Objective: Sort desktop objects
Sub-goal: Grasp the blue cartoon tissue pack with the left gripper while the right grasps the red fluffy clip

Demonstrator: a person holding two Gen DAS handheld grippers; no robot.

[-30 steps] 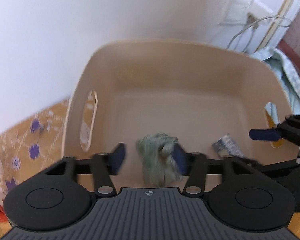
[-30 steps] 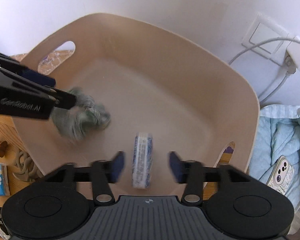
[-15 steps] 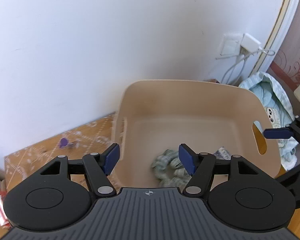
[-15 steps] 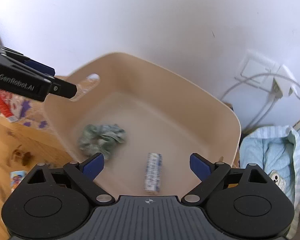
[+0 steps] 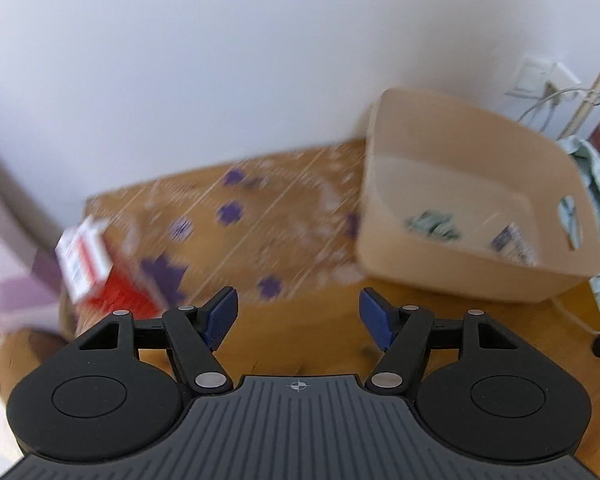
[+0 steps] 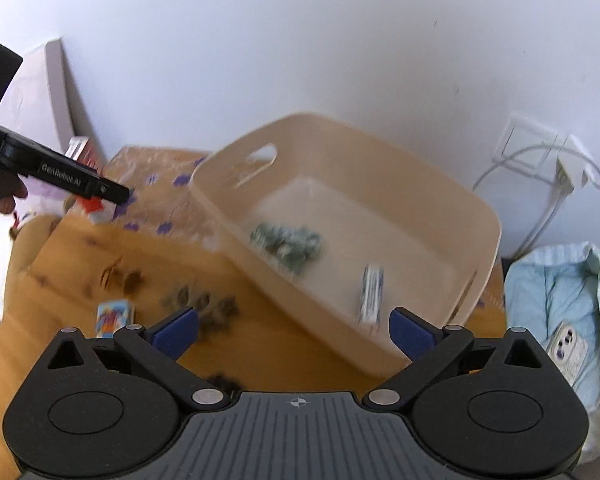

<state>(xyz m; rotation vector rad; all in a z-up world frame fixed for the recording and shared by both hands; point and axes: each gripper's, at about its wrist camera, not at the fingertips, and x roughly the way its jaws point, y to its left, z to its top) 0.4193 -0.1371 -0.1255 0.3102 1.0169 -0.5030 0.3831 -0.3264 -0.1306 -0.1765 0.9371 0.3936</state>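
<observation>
Beige bin [image 6: 452, 216] holds two things, so with both my jaws wide apart and empty, I think I grab the red box [image 5: 96, 272] left of it next.

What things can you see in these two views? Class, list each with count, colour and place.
bin: one, beige, on desk by wall
scrunchie: one, green, in bin
packet: one, blue-white, in bin
box: one, red-white, desk's left
card: one, colourful, on desk
mat: one, purple-flowered, beside bin
phone: one, white, on blue cloth
left gripper: jaws open, empty
right gripper: jaws open, empty
</observation>
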